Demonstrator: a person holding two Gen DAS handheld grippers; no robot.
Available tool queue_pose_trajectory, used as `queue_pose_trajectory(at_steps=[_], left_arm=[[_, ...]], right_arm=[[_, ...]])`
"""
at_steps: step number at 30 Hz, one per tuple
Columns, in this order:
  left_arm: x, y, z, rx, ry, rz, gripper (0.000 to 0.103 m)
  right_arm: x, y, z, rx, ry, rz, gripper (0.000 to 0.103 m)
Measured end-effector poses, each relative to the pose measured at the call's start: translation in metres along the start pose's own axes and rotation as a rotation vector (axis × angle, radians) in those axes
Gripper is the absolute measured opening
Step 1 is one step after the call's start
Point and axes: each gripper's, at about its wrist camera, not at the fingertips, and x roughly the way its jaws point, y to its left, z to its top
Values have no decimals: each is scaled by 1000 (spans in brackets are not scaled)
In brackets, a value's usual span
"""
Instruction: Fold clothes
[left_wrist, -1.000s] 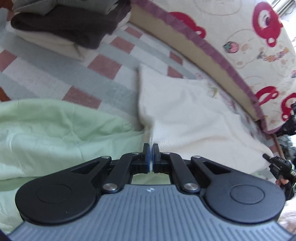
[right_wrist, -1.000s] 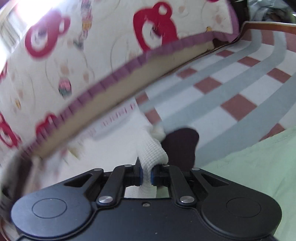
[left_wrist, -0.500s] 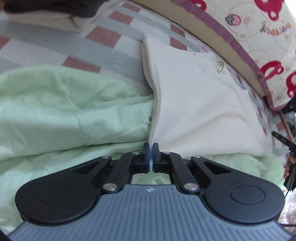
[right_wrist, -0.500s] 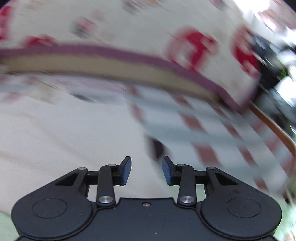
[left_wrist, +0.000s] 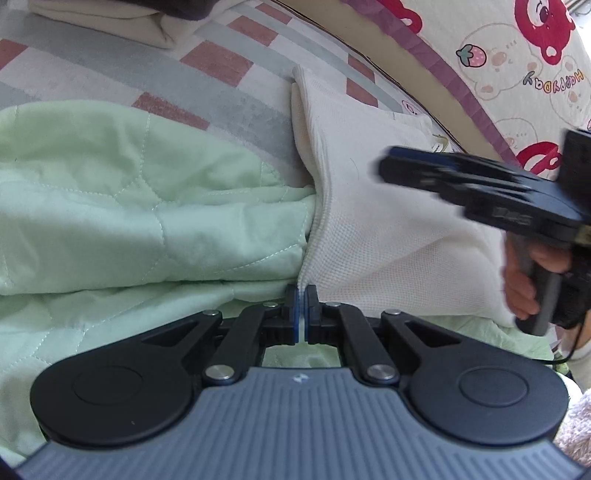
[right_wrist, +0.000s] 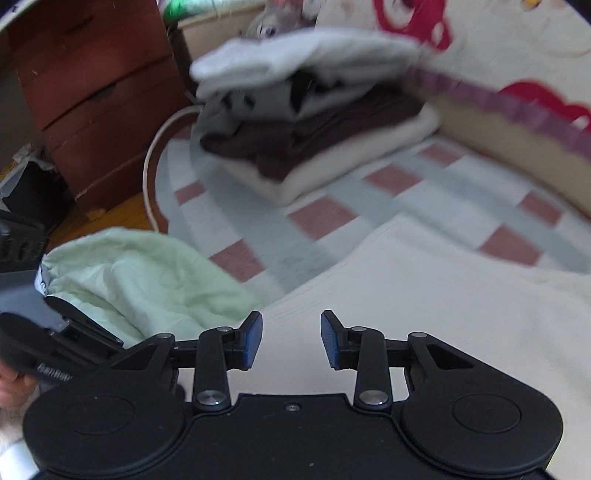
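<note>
One white garment (left_wrist: 388, 221), two tongs (left_wrist: 303, 310) (right_wrist: 291, 339)

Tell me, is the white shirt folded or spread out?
Folded. The white shirt lies as a neat rectangle with a doubled edge, one corner pinched in the left gripper.

A bed covered with a checked sheet (right_wrist: 317, 221) in grey, white and dusty red fills the scene. Far left stands a reddish-brown wooden drawer unit (right_wrist: 96, 92) on wooden floor (right_wrist: 92, 221). A cream cartoon-bear mattress (left_wrist: 517, 74) leans along the right.
</note>
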Motion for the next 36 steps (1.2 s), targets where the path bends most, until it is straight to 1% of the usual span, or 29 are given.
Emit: queue_pose_trajectory(at_steps=[1, 2, 3, 6, 7, 9, 10, 11, 12, 15, 19, 22, 25, 26, 27, 28, 29, 30, 31, 32, 33, 34, 36], left_arm=[[0, 1, 0, -2, 0, -5, 1], [0, 3, 0, -5, 1, -10, 2], [1, 3, -1, -7, 3, -13, 2], [1, 5, -1, -13, 5, -21, 2], [1, 6, -1, -15, 5, -23, 2], [1, 6, -2, -21, 5, -28, 2], [1, 6, -2, -24, 5, -30, 2], [1, 7, -2, -26, 5, -31, 2], [2, 7, -2, -27, 5, -33, 2], [2, 9, -2, -31, 8, -37, 2], [2, 10, -2, -38, 8, -39, 2], [3, 10, -1, -36, 10, -37, 2], [-3, 12, 1, -44, 1, -42, 3], [-9, 12, 4, -45, -18, -43, 3], [-19, 14, 6, -49, -66, -37, 3], [-30, 15, 10, -54, -118, -29, 3], [-42, 17, 14, -58, -183, -6, 3], [-51, 18, 19, -54, -236, 34, 3], [-56, 16, 26, -27, -260, 75, 3], [-60, 14, 33, 3, -280, 116, 5], [-57, 10, 41, 39, -265, 127, 6], [-53, 5, 49, 75, -244, 133, 8], [-34, -13, 63, 137, -189, 116, 10]], right_arm=[[8, 0, 0, 14, 17, 5, 37], [13, 0, -2, 40, 33, 11, 33], [15, -5, -5, 83, 38, 17, 27], [21, -24, -12, 221, 33, 31, 24], [22, -28, -14, 251, 34, 34, 19], [25, -31, -17, 258, 42, 30, 18], [25, -29, -17, 234, 41, 24, 10], [25, -27, -18, 205, 38, 17, 4], [25, -25, -18, 180, 39, 14, 2], [17, -30, -14, 227, -6, 26, 2], [-6, -56, -12, 372, -105, -1, 2], [-18, -66, -12, 380, -124, -45, 2], [-19, -59, -12, 374, -103, -19, 2], [-17, -53, -11, 375, -80, 32, 2], [-13, -42, -12, 372, -38, 175, 4], [-9, -28, -12, 364, 10, 353, 10], [-5, -10, -12, 318, 80, 527, 10], [-7, 10, -12, 225, 106, 592, 20], [-12, 29, -13, 119, 106, 604, 41], [-17, 38, -14, 45, 99, 571, 48], [-21, 34, -15, 29, 84, 509, 51], [-25, 16, -16, 71, 65, 446, 51], [-38, -34, -16, 204, 23, 315, 52]])
